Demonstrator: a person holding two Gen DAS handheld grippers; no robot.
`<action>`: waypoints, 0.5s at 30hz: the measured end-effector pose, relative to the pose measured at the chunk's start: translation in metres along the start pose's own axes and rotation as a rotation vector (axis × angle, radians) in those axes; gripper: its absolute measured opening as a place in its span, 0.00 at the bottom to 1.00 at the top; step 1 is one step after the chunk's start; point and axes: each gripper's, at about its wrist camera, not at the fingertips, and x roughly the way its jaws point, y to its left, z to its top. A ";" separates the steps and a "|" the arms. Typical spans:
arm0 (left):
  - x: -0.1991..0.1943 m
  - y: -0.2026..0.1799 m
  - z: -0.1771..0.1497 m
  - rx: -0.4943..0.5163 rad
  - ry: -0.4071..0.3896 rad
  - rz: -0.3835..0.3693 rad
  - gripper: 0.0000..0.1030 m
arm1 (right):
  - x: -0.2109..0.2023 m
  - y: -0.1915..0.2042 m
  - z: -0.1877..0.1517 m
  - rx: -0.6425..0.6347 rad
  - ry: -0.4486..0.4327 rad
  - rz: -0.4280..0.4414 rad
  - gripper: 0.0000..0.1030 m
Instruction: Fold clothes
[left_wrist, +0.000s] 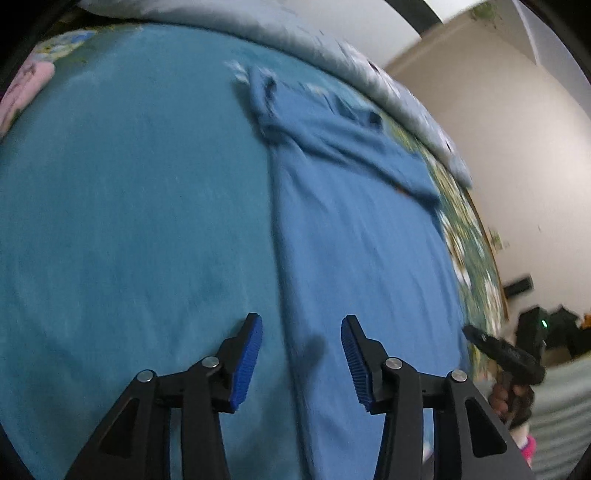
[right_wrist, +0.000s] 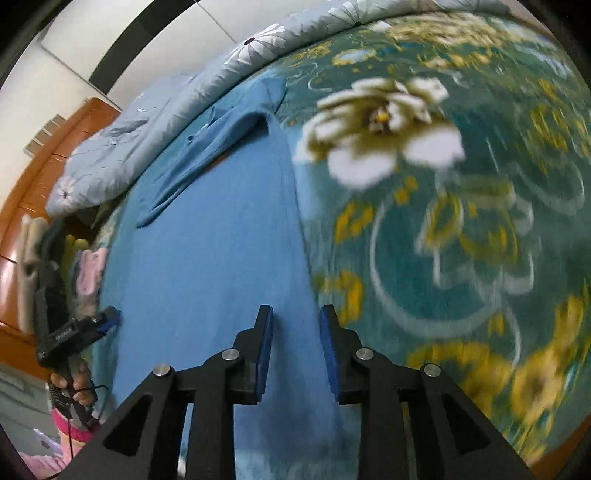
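Observation:
A blue shirt (left_wrist: 354, 236) lies flat on the teal bed cover (left_wrist: 129, 206), its collar and a folded-in sleeve at the far end. My left gripper (left_wrist: 301, 354) is open and empty, hovering over the shirt's left edge near its hem. In the right wrist view the same shirt (right_wrist: 221, 236) lies lengthwise, with its right edge running along the floral blanket (right_wrist: 461, 221). My right gripper (right_wrist: 296, 343) is open and empty, hovering over that right edge near the hem. The right gripper also shows at the right edge of the left wrist view (left_wrist: 495, 350), and the left gripper at the left edge of the right wrist view (right_wrist: 107, 321).
A pale grey flowered quilt (right_wrist: 155, 122) is bunched along the far side of the bed. A wooden headboard (right_wrist: 40, 177) and pink and white clothes (right_wrist: 88, 273) lie at the left. A plain wall (left_wrist: 498, 155) and dark objects (left_wrist: 546, 332) are at the right.

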 end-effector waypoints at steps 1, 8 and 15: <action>-0.001 -0.002 -0.007 0.001 0.024 -0.014 0.56 | -0.002 -0.002 -0.005 0.006 -0.007 0.014 0.26; -0.007 -0.005 -0.053 -0.058 0.127 -0.111 0.57 | -0.012 -0.014 -0.035 0.051 -0.036 0.120 0.26; -0.008 0.004 -0.063 -0.164 0.124 -0.196 0.57 | -0.005 -0.030 -0.020 0.091 -0.062 0.176 0.26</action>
